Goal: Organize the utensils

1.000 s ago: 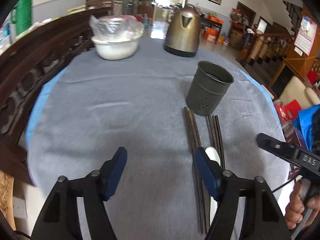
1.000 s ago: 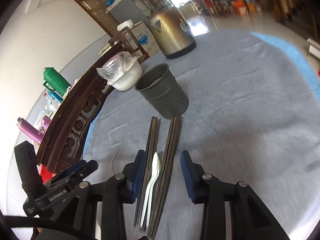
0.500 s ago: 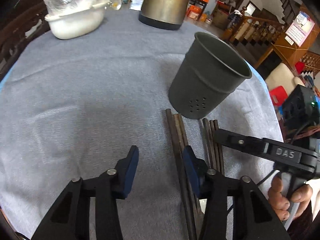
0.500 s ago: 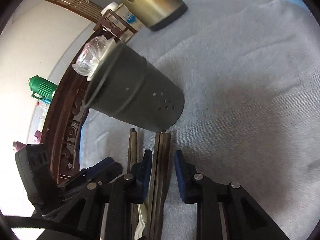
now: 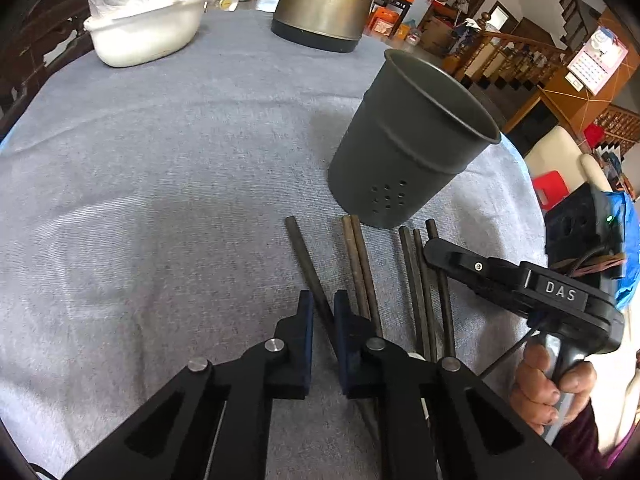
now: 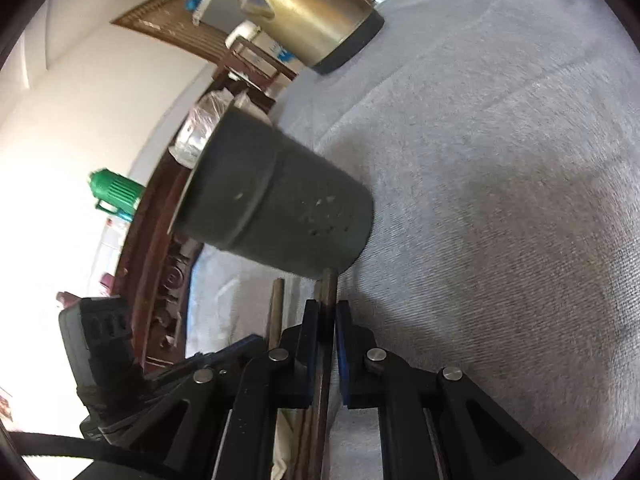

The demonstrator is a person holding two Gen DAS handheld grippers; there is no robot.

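A grey, finely ribbed cloth covers the desk. At its far side stand a brass-coloured metal kettle on a black base and, well apart to the left, a white plastic basin holding crumpled clear plastic wrap. Beyond the desk's dark carved wooden rail, a green plastic thermos flask stands against a pale wall.

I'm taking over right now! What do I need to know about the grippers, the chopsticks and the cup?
Left hand-held gripper: closing on one dark chopstick, which lies on the cloth.
Right hand-held gripper: shut on another chopstick, its tip near the cup's base.
The grey cup stands upright just beyond the chopsticks.
Other chopsticks lie on the cloth.
Done: nothing shows in the cup yet.
Left: lift the chopsticks into the cup.
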